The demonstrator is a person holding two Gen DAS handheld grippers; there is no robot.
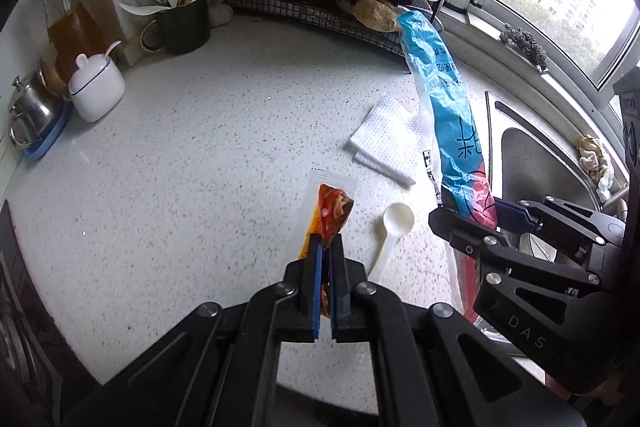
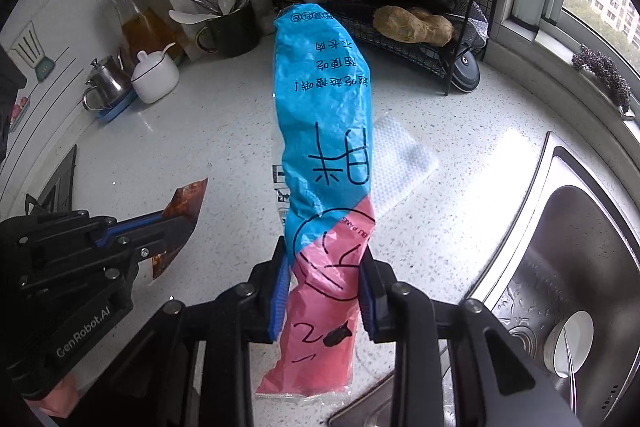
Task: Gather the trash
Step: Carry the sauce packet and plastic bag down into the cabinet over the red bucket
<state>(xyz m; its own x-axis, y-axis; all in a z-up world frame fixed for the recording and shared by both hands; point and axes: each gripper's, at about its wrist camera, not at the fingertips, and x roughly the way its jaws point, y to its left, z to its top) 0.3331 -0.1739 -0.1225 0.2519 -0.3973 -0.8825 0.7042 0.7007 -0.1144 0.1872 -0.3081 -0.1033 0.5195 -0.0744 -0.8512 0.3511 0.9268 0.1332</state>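
Two claws are carrying trash above the worktop (image 1: 180, 155): left claw (image 1: 326, 247) pinching an oily sauce sachet (image 1: 334, 213), which may be dripping; right claw (image 2: 326, 267) squeezing a limp blue-pink bag (image 2: 324, 131) that risks slipping free.

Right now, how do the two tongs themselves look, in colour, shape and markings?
Both tongs are matte black, built of angular linkage bars joined by silver screws. The left tongs have two flat upright fingers with blue pads inside; their body reads "GenRobot.AI" in the right wrist view. The right tongs have the same blue-lined fingers; their body shows the letters "DAS".
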